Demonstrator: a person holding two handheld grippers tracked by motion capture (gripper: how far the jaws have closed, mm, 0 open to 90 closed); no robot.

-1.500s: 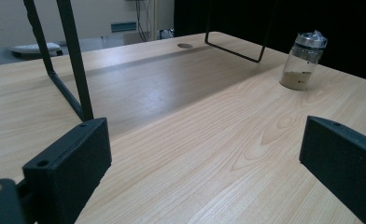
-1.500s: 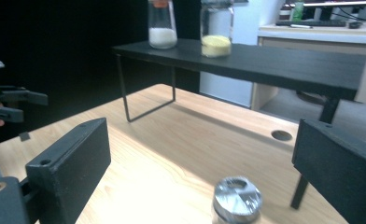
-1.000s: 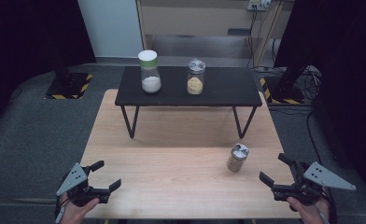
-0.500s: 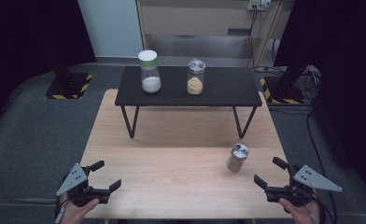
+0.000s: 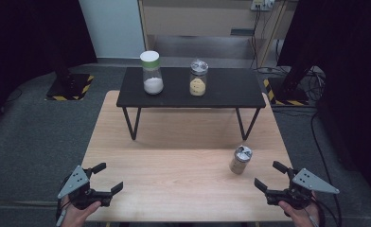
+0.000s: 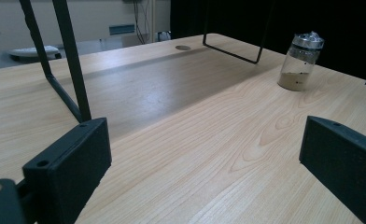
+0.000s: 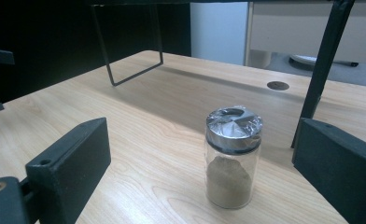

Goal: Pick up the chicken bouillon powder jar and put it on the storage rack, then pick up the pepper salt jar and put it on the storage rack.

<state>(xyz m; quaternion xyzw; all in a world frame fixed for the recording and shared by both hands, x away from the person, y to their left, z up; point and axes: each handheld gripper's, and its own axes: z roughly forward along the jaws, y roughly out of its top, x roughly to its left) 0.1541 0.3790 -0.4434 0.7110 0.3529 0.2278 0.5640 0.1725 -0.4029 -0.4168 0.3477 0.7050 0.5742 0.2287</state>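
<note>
The right gripper [image 5: 273,178] hovers low at the near right corner of the wooden table [image 5: 174,189], jaws spread wide and holding nothing. It points toward 11 o'clock at the small spice jar [image 5: 240,160], which stands upright near it on the bare wood. In the right gripper view that jar [image 7: 232,158] sits squarely between the two black jaws, part-filled with tan powder and capped in silver under clear wrap. This looks like a line-up for a side grasp around the glass body, below the cap.

The left gripper [image 5: 105,177] waits at the near left corner, also wide open and empty, well apart from the jar, probably kept out of the way until needed.

Farther off, at 12 o'clock, a low black shelf [image 5: 231,94] on thin wire legs spans the table's far half. On it stand a tall jar with a white lid [image 5: 152,73] and white contents, and at its 3 o'clock a shorter jar of yellow grains [image 5: 198,78].

Beyond lie grey carpet, dark curtains, hazard-striped stand bases and cables.
</note>
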